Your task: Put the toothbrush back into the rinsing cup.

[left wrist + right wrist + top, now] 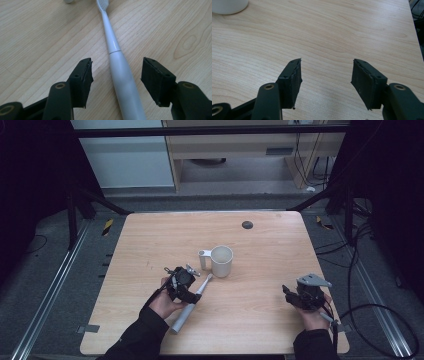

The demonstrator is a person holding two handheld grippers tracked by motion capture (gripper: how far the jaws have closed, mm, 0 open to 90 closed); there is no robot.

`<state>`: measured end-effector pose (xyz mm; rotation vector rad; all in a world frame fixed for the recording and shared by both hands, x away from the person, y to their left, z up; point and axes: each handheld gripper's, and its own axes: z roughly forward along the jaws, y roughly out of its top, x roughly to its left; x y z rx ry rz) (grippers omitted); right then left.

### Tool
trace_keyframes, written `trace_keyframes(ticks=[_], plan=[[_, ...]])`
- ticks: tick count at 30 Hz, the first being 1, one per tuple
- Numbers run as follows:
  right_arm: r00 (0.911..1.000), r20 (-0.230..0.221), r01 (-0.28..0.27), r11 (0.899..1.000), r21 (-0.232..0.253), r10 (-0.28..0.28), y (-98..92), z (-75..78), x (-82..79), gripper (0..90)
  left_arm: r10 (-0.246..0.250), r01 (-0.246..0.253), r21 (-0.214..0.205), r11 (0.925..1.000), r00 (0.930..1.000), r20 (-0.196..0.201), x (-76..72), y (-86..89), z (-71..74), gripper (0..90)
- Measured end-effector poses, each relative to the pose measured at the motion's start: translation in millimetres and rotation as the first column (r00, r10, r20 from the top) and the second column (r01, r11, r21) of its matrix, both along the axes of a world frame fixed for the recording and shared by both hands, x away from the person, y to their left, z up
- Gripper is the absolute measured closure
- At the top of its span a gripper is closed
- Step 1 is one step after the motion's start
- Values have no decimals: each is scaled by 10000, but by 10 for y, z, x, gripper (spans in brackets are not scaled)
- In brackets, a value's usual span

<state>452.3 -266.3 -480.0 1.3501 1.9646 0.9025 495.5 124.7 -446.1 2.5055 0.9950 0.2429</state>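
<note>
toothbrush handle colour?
White: the electric toothbrush shows best in the left gripper view, lying between the open jaws.

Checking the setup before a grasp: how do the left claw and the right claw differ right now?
The left claw straddles the white toothbrush lying on the table; the right claw has only bare wood between its jaws. The left sits nearer the mug, the right off toward the table's edge. Both are open.

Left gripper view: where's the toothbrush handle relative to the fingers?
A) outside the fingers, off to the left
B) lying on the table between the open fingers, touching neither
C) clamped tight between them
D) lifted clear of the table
B: the left gripper is open, and the toothbrush lies flat on the table in the gap, with wood showing between it and each of the fingers.
</note>
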Motion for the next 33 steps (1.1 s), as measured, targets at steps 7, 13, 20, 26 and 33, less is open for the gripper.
trace_keyframes(ticks=[7,13,20,26,33], plan=[[10000,-71,-48,10000,-14,48,7,-5,4,420,17,-12,168,9999,9996,-293,29,-47,-62,434],[9999,-100,-59,10000,22,59,12,-6,6,425,24,-13,230,9997,9990,-453,48,-71,-112,462],[9998,-170,-86,10000,39,86,13,-12,12,432,23,-5,253,9997,9974,-715,72,-91,-172,531],[9998,-197,-83,9999,63,84,11,-11,12,434,90,-69,254,9997,9962,-868,86,-97,-211,578],[9998,-175,-89,9999,50,90,7,-8,11,439,23,-11,129,9999,9951,-992,97,-86,-229,624]])
